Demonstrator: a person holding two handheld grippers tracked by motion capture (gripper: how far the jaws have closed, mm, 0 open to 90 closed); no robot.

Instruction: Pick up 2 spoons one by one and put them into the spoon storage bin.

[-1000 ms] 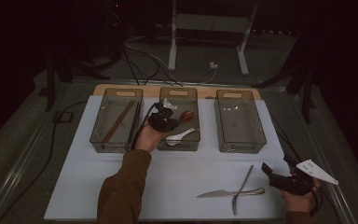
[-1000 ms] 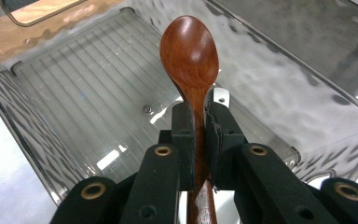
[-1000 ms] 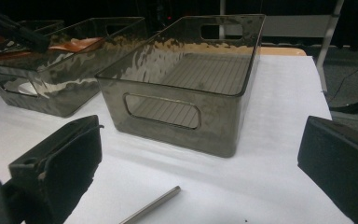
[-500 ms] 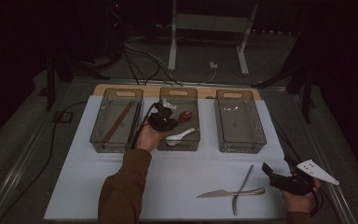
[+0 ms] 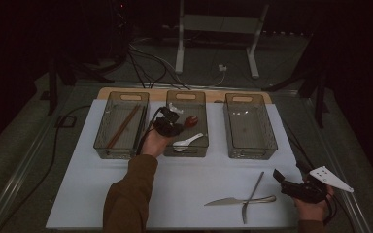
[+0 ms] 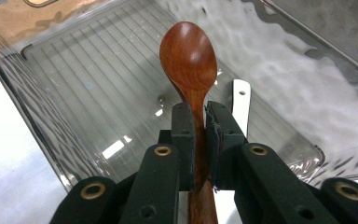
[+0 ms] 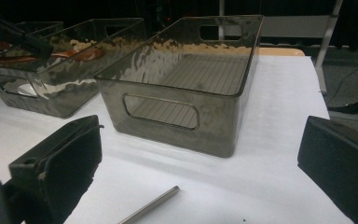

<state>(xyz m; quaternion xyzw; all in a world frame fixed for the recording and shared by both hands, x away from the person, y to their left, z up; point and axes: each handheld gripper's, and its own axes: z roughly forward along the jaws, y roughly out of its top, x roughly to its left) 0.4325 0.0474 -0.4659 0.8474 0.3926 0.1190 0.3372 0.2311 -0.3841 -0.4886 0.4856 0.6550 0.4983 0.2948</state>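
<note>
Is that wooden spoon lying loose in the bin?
No, the left gripper is clamped on the wooden spoon, holding it above the middle bin.

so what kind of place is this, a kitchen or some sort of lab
More likely a lab or recording studio than a kitchen. Cables run over the dark floor, a bare metal stand sits behind the table, and cutlery is being sorted into three clear bins on a white mat.

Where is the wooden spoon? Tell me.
In the high view, the wooden spoon is clamped in the left gripper over the middle bin, above the white spoon.
</note>
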